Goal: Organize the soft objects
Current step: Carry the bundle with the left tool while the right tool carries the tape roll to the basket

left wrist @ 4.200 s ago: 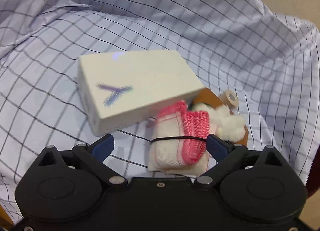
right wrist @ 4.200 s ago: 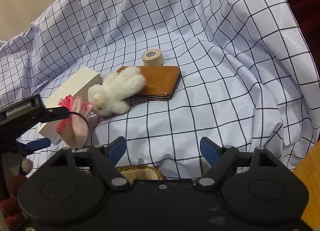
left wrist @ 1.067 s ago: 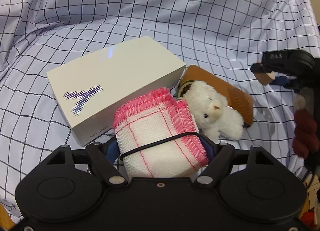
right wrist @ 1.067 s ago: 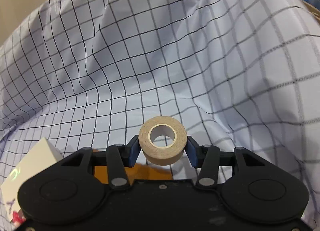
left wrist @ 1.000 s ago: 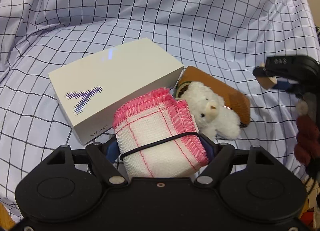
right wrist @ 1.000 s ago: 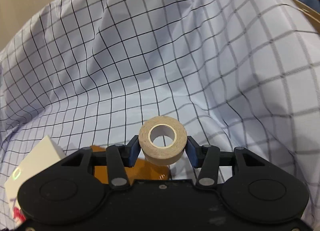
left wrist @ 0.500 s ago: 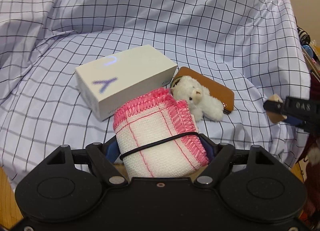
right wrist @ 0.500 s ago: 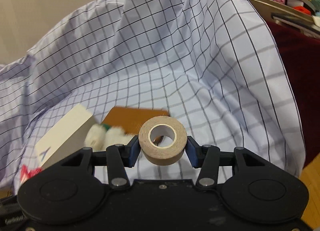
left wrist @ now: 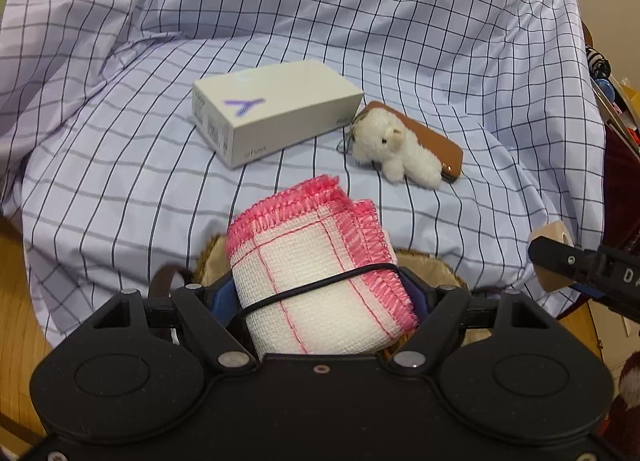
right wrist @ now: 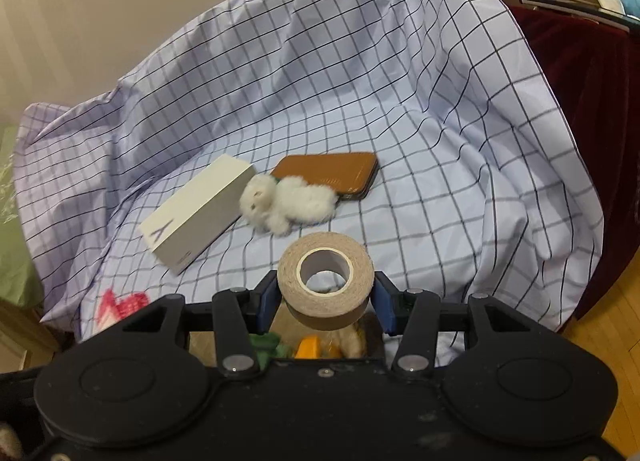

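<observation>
Banded pink-edged cloth (left wrist: 320, 281), perhaps over basket

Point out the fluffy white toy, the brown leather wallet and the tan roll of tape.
Fluffy white plush toy (left wrist: 394, 151): left wrist view, on its body.
Brown leather wallet (right wrist: 328, 170): right wrist view, on its top face.
Tan roll of tape (right wrist: 326, 293): right wrist view, on its outer band.

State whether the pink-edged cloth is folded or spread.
Folded: the pink-edged cloth is a compact bundle, a black band around it, clamped in the left gripper.

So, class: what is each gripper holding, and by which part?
Left gripper: the folded pink-edged cloth, pinched across its banded middle. Right gripper: the tan tape roll, fingers on its outer curved sides.
</observation>
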